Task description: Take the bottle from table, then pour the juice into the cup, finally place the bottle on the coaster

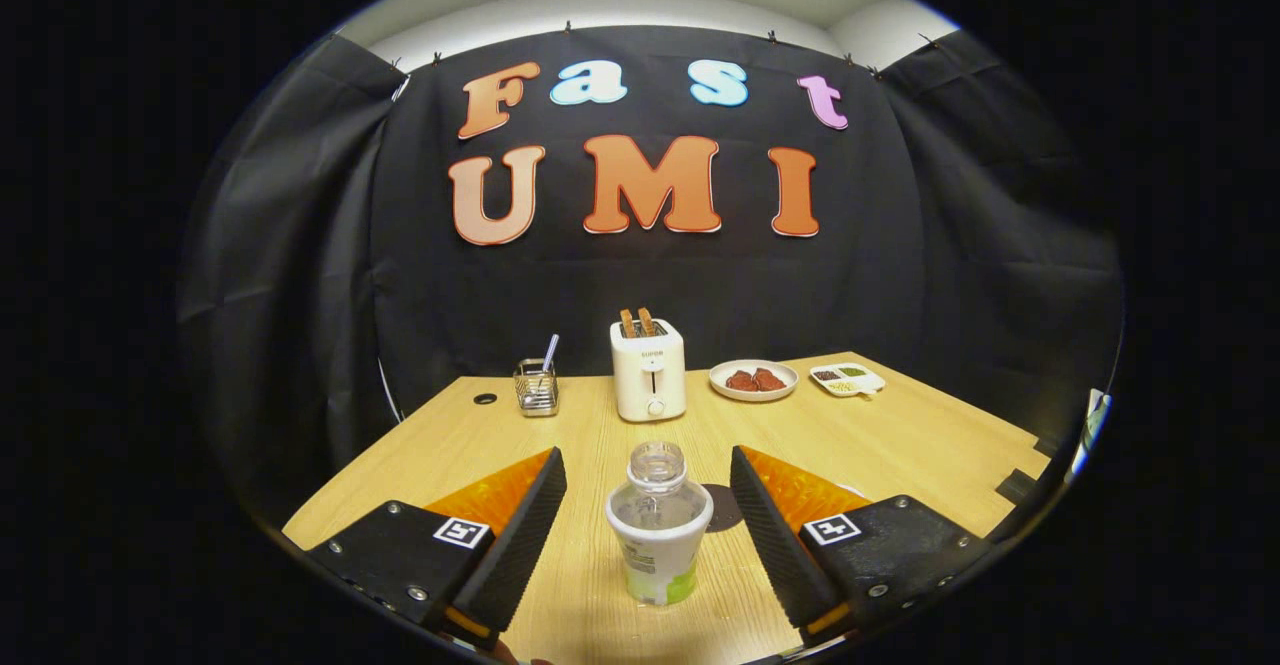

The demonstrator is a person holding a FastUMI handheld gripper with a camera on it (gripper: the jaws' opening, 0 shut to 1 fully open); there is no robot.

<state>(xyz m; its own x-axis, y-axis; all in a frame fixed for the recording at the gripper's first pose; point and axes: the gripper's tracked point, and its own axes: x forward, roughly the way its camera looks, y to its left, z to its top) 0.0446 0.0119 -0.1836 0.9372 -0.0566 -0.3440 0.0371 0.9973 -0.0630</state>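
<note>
Two fingers of the handheld gripper (648,505) stand spread wide over a wooden table (900,435), with an upright bottle (659,530) between them and neither finger touching it. The bottle stands on the table with its long axis vertical, its open neck pointing up and a label wrapped round its lower half; gaps show on both sides, and it sits about midway between the two fingers, perhaps a shade nearer the right one. Just behind the bottle and slightly right lies a dark round disc, likely the coaster (722,507), partly hidden by the bottle and the right finger. Whether any juice is inside cannot be told, as the body looks clear. Beyond the fingers, well apart from the bottle, stand a white toaster (648,370) with two slices up, a wire basket (536,388) holding a utensil, a plate (753,380) of dark food and a small tray (846,379). By the look of it the task is at its first step: the fingers need only close straight inward on the bottle's sides, kept level so it does not tip.
</note>
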